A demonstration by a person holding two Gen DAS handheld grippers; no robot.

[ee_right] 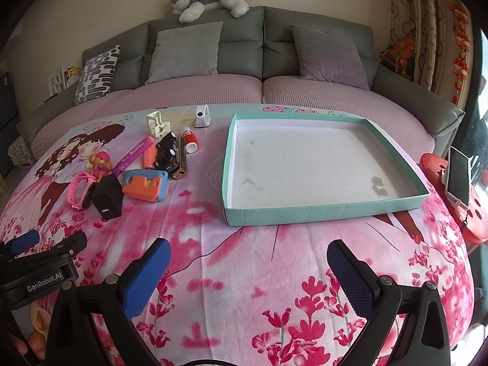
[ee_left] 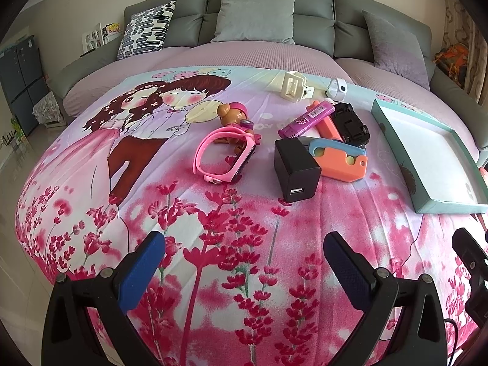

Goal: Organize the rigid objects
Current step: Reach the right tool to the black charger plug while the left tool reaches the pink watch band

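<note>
From my right wrist view the biggest thing on the flowered blanket (ee_right: pixel 244 259) is the shallow teal tray (ee_right: pixel 323 210), sitting at about one o'clock from my right gripper (ee_right: pixel 248 270); its white floor holds nothing but a few faint stains. Behind it at twelve o'clock runs the grey sofa (ee_right: pixel 262 48), with a plush dog (ee_right: pixel 210 0) lying along its top. A phone (ee_right: pixel 457 177) leans on a red stand at three o'clock, well apart from the work. The loose items cluster at about ten o'clock, all outside the tray. Seen from my left wrist, the pile lies around twelve to one o'clock of my left gripper (ee_left: pixel 244 263): the pink watch band (ee_left: pixel 222 155) nearest on the left, with a small brown toy figure (ee_left: pixel 235 114) just behind it; the black USB charger cube (ee_left: pixel 296 170) standing in front of the orange-and-blue holder (ee_left: pixel 338 160), touching it; the purple lighter (ee_left: pixel 308 119) lying across the heap beside the black toy car (ee_left: pixel 350 125). Farther back are a cream clip-like piece (ee_left: pixel 292 87) and a small white device (ee_left: pixel 335 88) (I cannot tell what either is). Both of my grippers hover over bare blanket with their blue-padded fingers (ee_left: pixel 143 271) spread wide, holding nothing.
</note>
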